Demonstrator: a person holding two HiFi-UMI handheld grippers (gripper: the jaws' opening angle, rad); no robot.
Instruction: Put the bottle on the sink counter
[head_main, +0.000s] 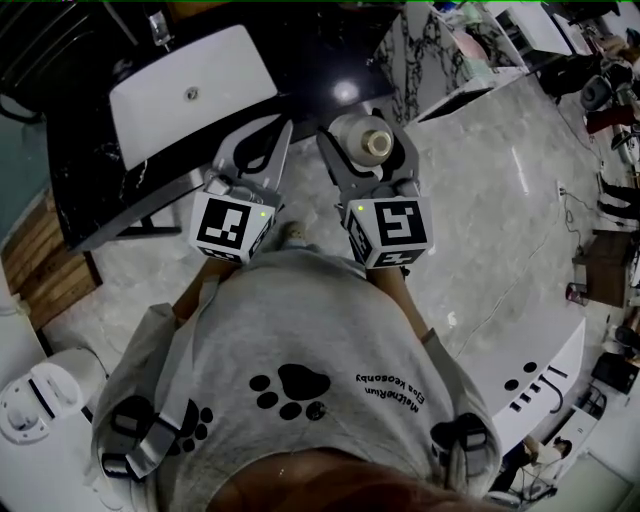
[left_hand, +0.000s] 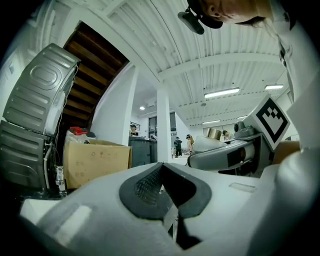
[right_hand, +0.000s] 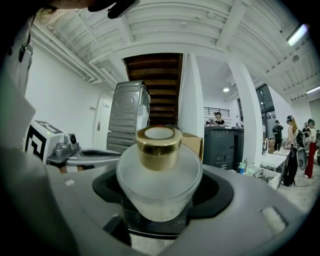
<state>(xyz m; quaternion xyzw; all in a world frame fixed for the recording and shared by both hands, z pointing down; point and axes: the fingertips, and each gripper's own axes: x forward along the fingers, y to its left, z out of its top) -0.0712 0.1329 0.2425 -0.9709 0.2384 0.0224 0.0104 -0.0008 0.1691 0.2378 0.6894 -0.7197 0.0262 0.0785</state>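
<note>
Between right gripper (head_main: 367, 152) jaws | bottle (right_hand: 159, 177) clamped upright | left gripper (left_hand: 163, 172) closed

The right claw (head_main: 366, 130) is gripping a frosted bottle (head_main: 372, 146). The left claw (head_main: 274, 138) is hovering just beside it, near the black surface (head_main: 85, 190).

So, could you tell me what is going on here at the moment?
A person holds a frosted round bottle with a gold cap clamped in the right gripper. The left gripper is shut and empty. The black sink counter with its white basin lies ahead; the bottle is not on it yet.
</note>
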